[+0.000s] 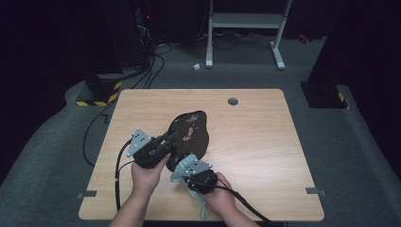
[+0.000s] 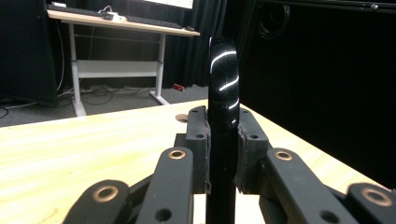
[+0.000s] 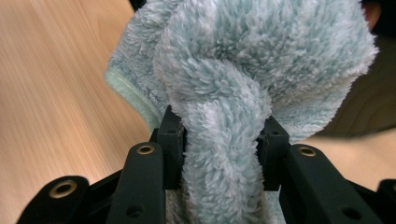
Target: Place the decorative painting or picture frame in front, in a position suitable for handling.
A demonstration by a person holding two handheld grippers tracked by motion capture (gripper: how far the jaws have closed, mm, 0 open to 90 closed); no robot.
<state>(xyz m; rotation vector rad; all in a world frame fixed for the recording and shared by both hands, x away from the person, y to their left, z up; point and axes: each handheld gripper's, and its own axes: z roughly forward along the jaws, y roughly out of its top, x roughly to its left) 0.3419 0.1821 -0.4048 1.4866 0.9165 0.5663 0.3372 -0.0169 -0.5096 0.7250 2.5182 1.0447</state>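
- While the high view looks down on the table, the left gripper grips the near-left edge of a black plate, which stands over the middle of the table and leans away from the person.
- Pale markings show on the plate's upper face in that view.
- Just right of the left hand, the right gripper sits at the plate's near edge with a pale blue-green cloth bunched at its front, touching or very nearly touching the plate.
- A strip of the cloth trails back under the right hand toward the table's near edge.
- Cables run from both grippers off the near side; a round grommet sits near the far edge.
- As the left gripper view shows it, the left gripper is clenched on the plate, seen edge-on as a glossy black blade rising upright between both pads, which press its two faces.
- Behind it lie the table and a white-framed desk across the dark room.
- As the right gripper view shows it, the right gripper is clamped on a twisted roll of the cloth, which bulges out above the pads in fluffy folds.
- Bare table lies to the left there, blurred.
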